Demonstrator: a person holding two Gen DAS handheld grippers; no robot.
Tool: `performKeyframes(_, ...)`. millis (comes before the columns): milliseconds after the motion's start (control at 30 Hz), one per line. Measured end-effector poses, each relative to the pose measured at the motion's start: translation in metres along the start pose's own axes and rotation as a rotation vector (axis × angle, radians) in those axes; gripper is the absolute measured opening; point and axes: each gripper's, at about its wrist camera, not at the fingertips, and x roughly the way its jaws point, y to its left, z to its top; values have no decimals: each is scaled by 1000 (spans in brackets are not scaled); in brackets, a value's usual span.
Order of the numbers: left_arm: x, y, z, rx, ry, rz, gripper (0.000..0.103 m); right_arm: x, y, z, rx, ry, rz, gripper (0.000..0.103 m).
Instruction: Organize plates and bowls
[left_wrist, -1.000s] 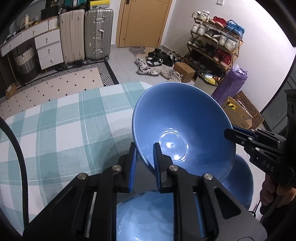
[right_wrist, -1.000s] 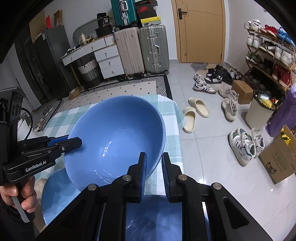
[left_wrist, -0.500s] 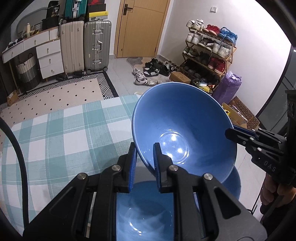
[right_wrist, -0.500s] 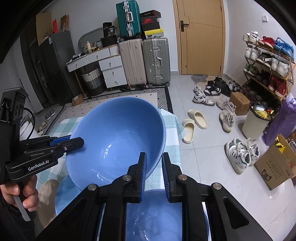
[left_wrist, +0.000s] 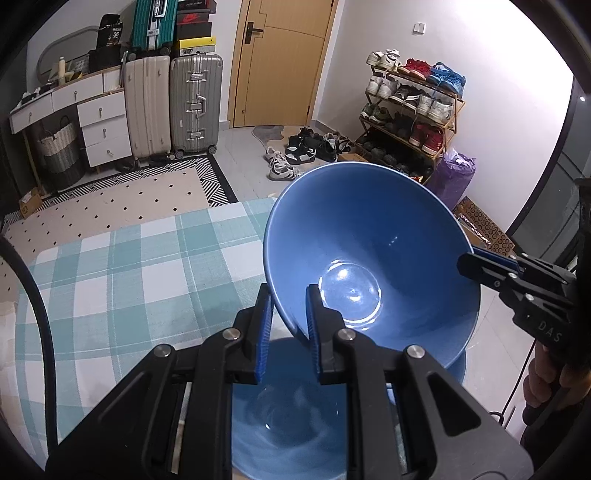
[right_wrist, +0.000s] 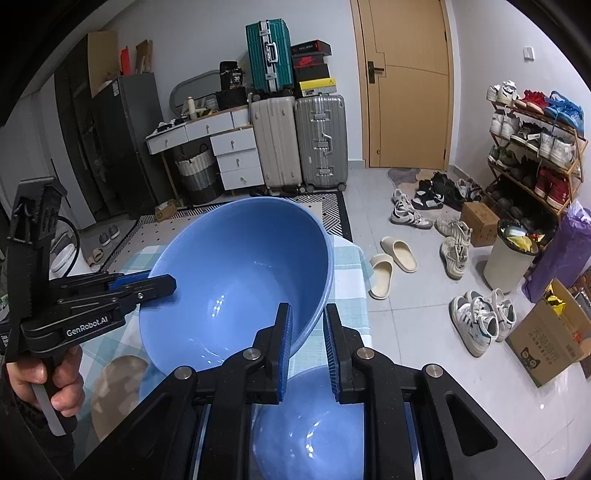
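A large blue bowl (left_wrist: 373, 251) hangs tilted in the air, held from both sides. My left gripper (left_wrist: 288, 321) is shut on its near rim; my right gripper (left_wrist: 476, 266) pinches the opposite rim. In the right wrist view the same bowl (right_wrist: 240, 277) is held by my right gripper (right_wrist: 308, 339) and the left gripper (right_wrist: 155, 286). A second blue bowl (left_wrist: 291, 413) sits on the table below, also in the right wrist view (right_wrist: 314, 424). A beige plate (right_wrist: 118, 387) lies beside it.
The table has a teal checked cloth (left_wrist: 129, 280). Beyond it are a patterned rug (left_wrist: 129, 199), suitcases (left_wrist: 173, 103), white drawers (left_wrist: 92, 122), a shoe rack (left_wrist: 413, 118), loose shoes and slippers (right_wrist: 395, 258), a bin (right_wrist: 513, 258) and cardboard boxes (right_wrist: 546, 332).
Both grippers have lifted the blue bowl upward together; the table and the lower bowl have dropped further below, and more of the room shows.
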Motion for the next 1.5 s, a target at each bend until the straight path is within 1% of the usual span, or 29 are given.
performKeyframes(267, -33, -2, -18, 1, -5, 6, 14, -22, 15, -7, -7, -26, 16, 18)
performKeyframes(300, -30, -1, -16, 1, -4, 7, 14, -24, 18, -9, -9, -27, 18, 18)
performKeyframes(400, -39, 0, -22, 0, -6, 9, 14, -30, 25, -14, -8, -36, 29, 18)
performKeyframes(600, -55, 4, -33, 0, -8, 14, 14, -36, 38, -23, -12, -45, 42, 18)
performKeyframes(767, -73, 9, -49, 1, -9, 21, 14, -39, 47, -34, -6, -42, 60, 18)
performKeyframes(933, -83, 15, -62, 1, -6, 27, 14, -38, 54, -43, -3, -37, 77, 19)
performKeyframes(1000, -79, 18, -64, -2, -1, 28, 14, -38, 57, -45, -3, -36, 83, 19)
performKeyframes(1133, -85, 25, -78, -12, 6, 28, 14, -36, 63, -54, 2, -31, 98, 19)
performKeyframes(1500, -68, 31, -103, -21, 37, 42, 14, -23, 74, -75, 10, 7, 114, 19)
